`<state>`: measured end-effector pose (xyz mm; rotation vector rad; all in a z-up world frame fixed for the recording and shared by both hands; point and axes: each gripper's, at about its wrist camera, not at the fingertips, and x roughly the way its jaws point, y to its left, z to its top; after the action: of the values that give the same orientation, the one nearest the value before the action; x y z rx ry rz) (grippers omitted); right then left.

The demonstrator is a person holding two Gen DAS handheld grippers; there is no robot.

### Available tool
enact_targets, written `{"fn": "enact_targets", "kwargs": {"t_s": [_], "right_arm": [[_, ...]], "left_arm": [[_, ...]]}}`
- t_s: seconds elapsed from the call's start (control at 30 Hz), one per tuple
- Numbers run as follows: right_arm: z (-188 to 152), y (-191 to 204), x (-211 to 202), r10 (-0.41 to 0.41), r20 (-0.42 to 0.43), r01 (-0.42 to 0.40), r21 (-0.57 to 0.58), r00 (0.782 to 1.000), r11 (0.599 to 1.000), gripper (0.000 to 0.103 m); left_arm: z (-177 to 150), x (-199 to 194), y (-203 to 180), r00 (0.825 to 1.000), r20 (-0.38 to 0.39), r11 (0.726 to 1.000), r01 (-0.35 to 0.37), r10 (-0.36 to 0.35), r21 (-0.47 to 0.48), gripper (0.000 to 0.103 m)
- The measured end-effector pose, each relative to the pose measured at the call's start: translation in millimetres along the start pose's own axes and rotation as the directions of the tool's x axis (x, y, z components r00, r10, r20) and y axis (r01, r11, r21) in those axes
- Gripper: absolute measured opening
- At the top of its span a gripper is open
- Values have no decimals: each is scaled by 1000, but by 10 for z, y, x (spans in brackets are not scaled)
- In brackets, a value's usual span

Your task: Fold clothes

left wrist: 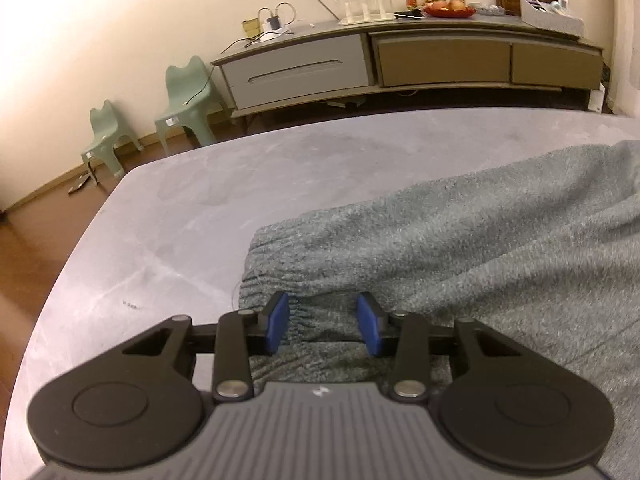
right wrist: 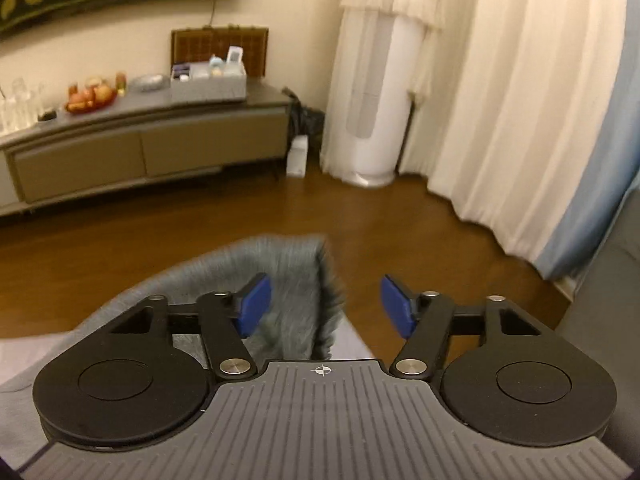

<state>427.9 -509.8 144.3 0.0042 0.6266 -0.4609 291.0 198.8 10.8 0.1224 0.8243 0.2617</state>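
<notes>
A grey fuzzy knit garment [left wrist: 460, 248] lies across the grey table [left wrist: 192, 200], its gathered elastic edge toward me. My left gripper [left wrist: 323, 324] is open, its blue pads [left wrist: 279, 322] straddling that gathered edge low over the cloth. In the right wrist view, an end of the same grey garment [right wrist: 288, 280] hangs over the table's edge, blurred. My right gripper [right wrist: 326, 306] is open, the cloth between its blue pads [right wrist: 254, 306], nearer the left one.
A long low sideboard [left wrist: 400, 60] with glasses, fruit and boxes stands along the far wall. Two green child chairs [left wrist: 188, 96] stand to its left. A white tower fan [right wrist: 376, 120] and curtains [right wrist: 520, 100] stand at the right, with brown wood floor [right wrist: 280, 208] beyond the table.
</notes>
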Motion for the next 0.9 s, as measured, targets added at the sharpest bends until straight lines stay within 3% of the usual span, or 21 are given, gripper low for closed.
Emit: {"fn": "enact_targets", "kwargs": {"t_s": [0.07,0.13,0.17,0.23,0.27,0.3,0.33,0.37,0.47,0.5,0.53,0.57,0.6,0.63,0.67,0.73,0.8,0.87,0.9], "right_arm": [[-223,88,-182,34,30,-34,-2,999,999,67],[-528,295,-416,160,34,-157,-76,987,985,67],[-691,443,-514,241,11,-237,-136,970,962,64],[-1006,860,-633,393,-118,-410,-278,912,869,56],[-1144,1077,-684,438,-187,-476,-333,879,814,53],[-1257,1272,-710,455,-238,-514,-381,858,769,47],[-1327,1403,-694,433,-256,-503,-420,864,755,47],[-1356,1512,-631,373,-254,-450,-455,892,768,46],[-1312,1651,-403,138,-170,-209,-536,976,818,44],[-1282,1679,-376,67,-126,-126,-554,990,823,42],[-1242,1703,-518,60,-73,-90,-554,996,828,42],[-1202,1717,-757,135,-51,-141,-522,990,841,42],[-1202,1745,-1022,255,-72,-258,-480,964,839,42],[-1237,1798,-1284,369,-100,-373,-446,924,813,42],[-1363,1915,-1536,470,-157,-488,-436,869,756,42],[-1639,2164,-2033,635,-265,-681,-402,726,611,45],[-2054,2498,-2469,693,-366,-777,-403,622,484,45],[-2488,2792,-2830,694,-456,-825,-400,557,399,45],[-2662,2898,-2979,682,-479,-828,-416,552,377,44]], "left_arm": [[38,-80,48,999,26,999,41,-41,-27,44],[49,-93,44,995,20,995,99,-98,-30,45],[39,-55,19,992,-4,992,128,-128,-20,45],[-32,55,-64,992,-48,993,119,-118,13,49],[-56,68,-80,995,-32,995,93,-92,20,58],[-51,86,-75,998,-34,998,60,-59,14,59],[-25,93,-70,999,-39,1000,-24,25,13,56],[5,98,-66,992,-44,993,-116,117,14,52],[44,-42,-102,977,-12,977,-211,211,38,50],[66,-150,-141,983,16,982,-182,181,48,50],[89,-267,-185,989,46,988,-142,140,60,50],[106,-392,-246,992,80,991,-101,94,87,52],[111,-478,-294,993,102,992,-69,57,110,53],[98,-534,-334,994,106,991,-24,10,132,56],[61,-543,-359,995,89,989,23,-37,147,56],[-73,-451,-341,995,18,983,98,-102,158,56],[-215,-378,-313,988,-54,974,150,-143,167,54],[-320,-312,-220,979,-105,965,189,-172,182,55],[-377,-283,-178,978,-122,962,194,-172,192,55]]}}
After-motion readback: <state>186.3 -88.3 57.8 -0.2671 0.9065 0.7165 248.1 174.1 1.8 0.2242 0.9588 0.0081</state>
